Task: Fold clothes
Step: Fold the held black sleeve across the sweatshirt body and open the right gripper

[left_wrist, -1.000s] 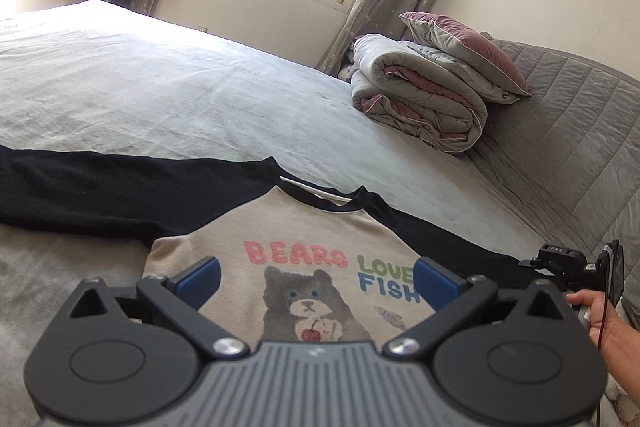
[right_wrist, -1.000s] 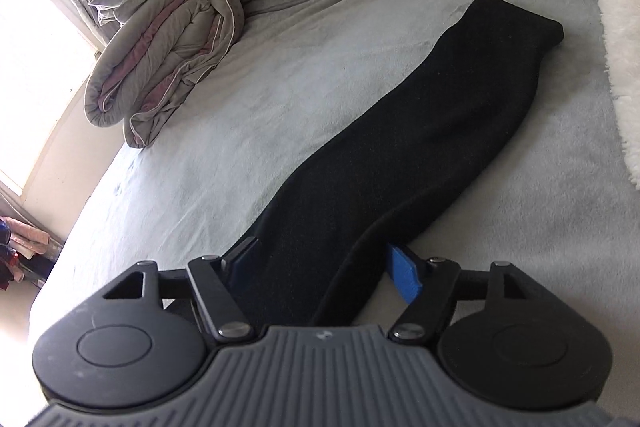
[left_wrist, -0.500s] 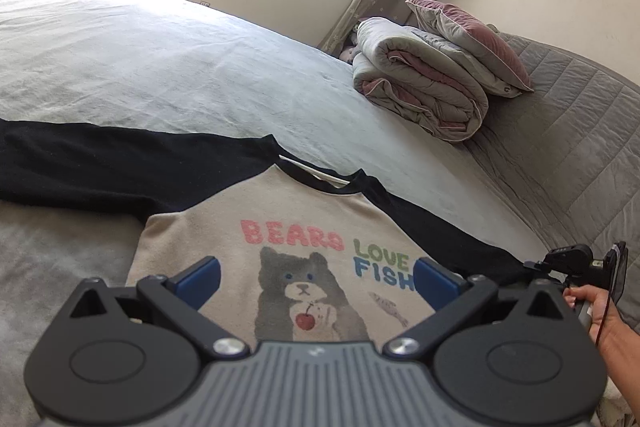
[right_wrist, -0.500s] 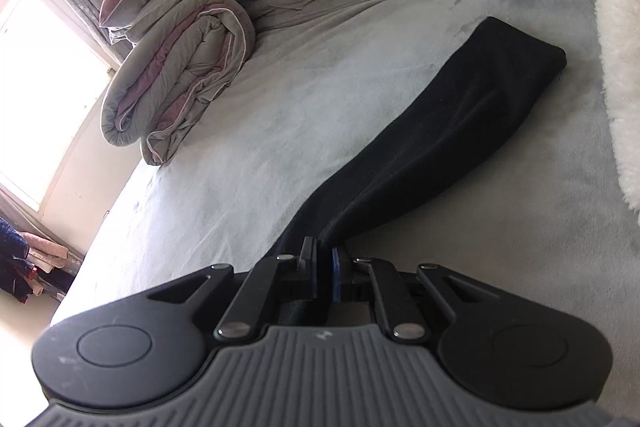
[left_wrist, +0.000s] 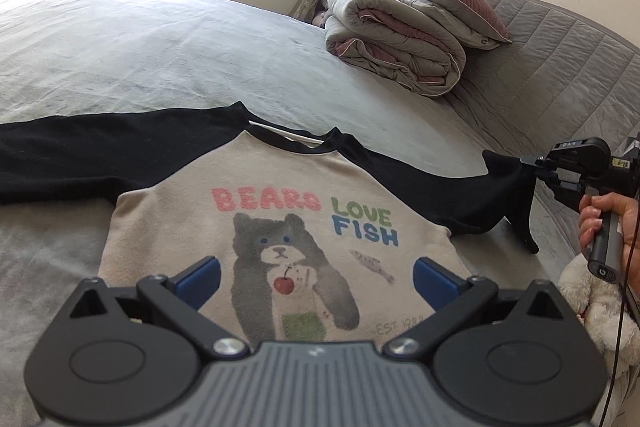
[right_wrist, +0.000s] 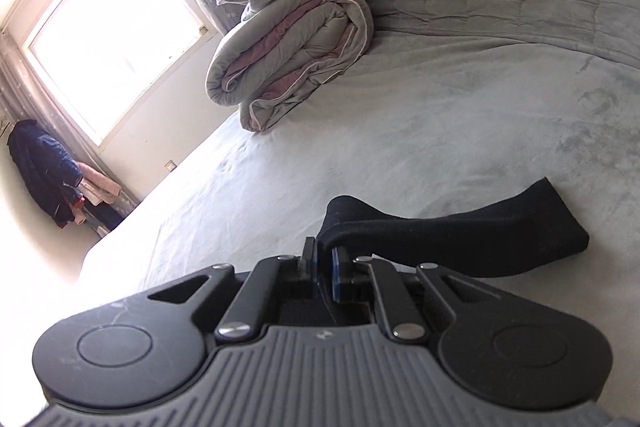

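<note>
A: Where is the shirt, and how does it lie?

B: It lies face up on the bed, print showing. One black sleeve is spread flat to the side. The other sleeve is lifted clear of the bed part-way along and droops from the pinch point.

A: State of the tools?

B: The left gripper hovers over the lower body panel, jaws wide apart, holding nothing. The right gripper has its jaws together, clamped on the raised sleeve. A hand grips its handle.

A: How will the cloth handle?

B: Judged as soft, light knit. It has no stiffness: the lifted sleeve sags and folds over itself. It should not slip readily on the plush bed cover, so dragging may bunch it. Nothing fragile.

A: Where to take hold?

B: For the sleeve, an edge pinch near the cuff or mid-length, as held now. For the body, take the hem or a side seam, not the flat middle, where the pads would only gather a wrinkle.
</note>
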